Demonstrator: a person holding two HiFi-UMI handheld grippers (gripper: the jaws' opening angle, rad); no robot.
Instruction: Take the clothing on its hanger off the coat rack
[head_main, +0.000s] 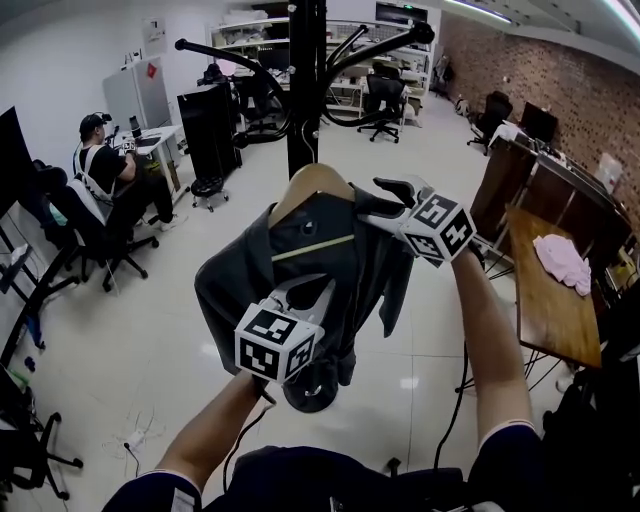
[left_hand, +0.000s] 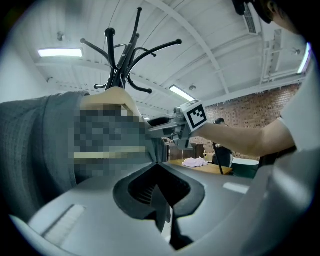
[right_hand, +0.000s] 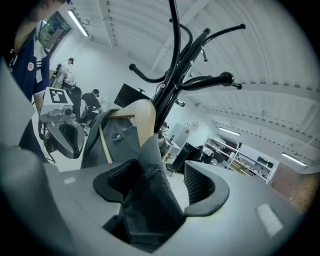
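A dark grey jacket (head_main: 300, 250) hangs on a wooden hanger (head_main: 310, 182) right in front of the black coat rack (head_main: 303, 90) pole; the hanger's hook is hidden. My left gripper (head_main: 305, 292) is low on the jacket's front. In the left gripper view its jaws (left_hand: 157, 164) are shut on a thin fold of the grey cloth. My right gripper (head_main: 395, 192) is at the jacket's right shoulder, pointing left. In the right gripper view it (right_hand: 160, 172) stands open. A fold of the jacket (right_hand: 150, 200) lies against its left pad, and the right pad is bare.
A person (head_main: 105, 175) sits at a desk on the left among office chairs. A wooden table (head_main: 545, 310) with a pink cloth (head_main: 562, 260) stands on the right. Black cabinets (head_main: 210, 130) and shelves are behind the rack. The rack's curved arms (right_hand: 210, 80) spread overhead.
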